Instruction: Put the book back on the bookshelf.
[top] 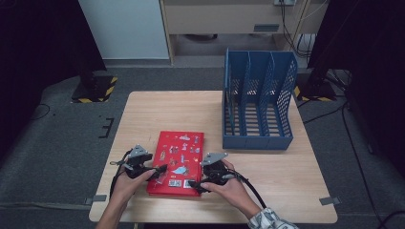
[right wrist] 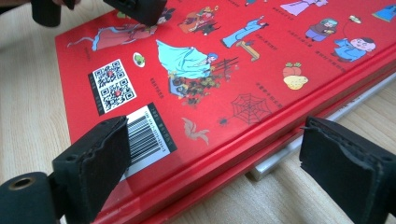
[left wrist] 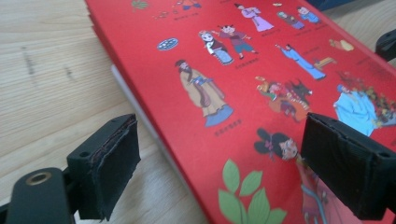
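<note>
A red picture book [top: 176, 160] lies flat on the wooden table [top: 267, 167], near its front edge. My left gripper [top: 161, 171] is at the book's left edge and my right gripper [top: 194, 183] at its front right corner. In the left gripper view the left gripper [left wrist: 224, 163] stands open, one pad over the table and the other above the red book [left wrist: 261, 60]. In the right gripper view the right gripper [right wrist: 215, 172] is open too, straddling the long edge of the book [right wrist: 210, 70] beside the barcode [right wrist: 147, 133]. Neither pair of pads presses on the cover.
A blue three-slot file rack [top: 258, 102] stands at the table's back right. A white strip [right wrist: 289, 149] shows under the red cover, page edges or a thin board. The left gripper's jaw [right wrist: 135, 9] hangs over the cover's far corner. Black stands flank the table.
</note>
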Tool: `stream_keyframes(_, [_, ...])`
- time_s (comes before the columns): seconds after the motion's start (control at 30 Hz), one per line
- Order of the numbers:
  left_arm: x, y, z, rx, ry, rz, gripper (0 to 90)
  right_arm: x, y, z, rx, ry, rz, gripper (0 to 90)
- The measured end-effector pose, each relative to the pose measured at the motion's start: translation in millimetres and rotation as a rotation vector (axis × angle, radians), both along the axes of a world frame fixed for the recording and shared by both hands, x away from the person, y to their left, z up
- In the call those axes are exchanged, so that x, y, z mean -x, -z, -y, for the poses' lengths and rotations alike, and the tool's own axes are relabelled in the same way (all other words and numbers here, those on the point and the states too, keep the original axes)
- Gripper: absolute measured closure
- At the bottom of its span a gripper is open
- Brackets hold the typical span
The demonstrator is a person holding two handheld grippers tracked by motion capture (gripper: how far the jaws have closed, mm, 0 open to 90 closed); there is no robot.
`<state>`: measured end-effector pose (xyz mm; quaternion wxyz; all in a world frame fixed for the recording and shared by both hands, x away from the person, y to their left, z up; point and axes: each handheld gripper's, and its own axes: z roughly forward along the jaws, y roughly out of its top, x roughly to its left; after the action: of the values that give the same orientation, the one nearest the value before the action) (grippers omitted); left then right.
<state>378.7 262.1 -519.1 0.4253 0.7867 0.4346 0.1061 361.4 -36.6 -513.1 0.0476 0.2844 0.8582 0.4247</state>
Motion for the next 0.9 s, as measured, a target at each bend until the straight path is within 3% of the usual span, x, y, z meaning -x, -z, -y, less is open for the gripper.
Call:
stream_keyframes(0.33, [-8.1,4.5,-1.6,0.047,0.018,-0.033,11.1,-12.3,2.1,-1.8,-0.006,0.005,-0.046,7.3])
stream_keyframes(0.9, [-8.9,3.3,-3.0,0.041,0.029,-0.028,14.5,-32.5,13.6,-3.8,-0.074,0.063,-0.082,0.3])
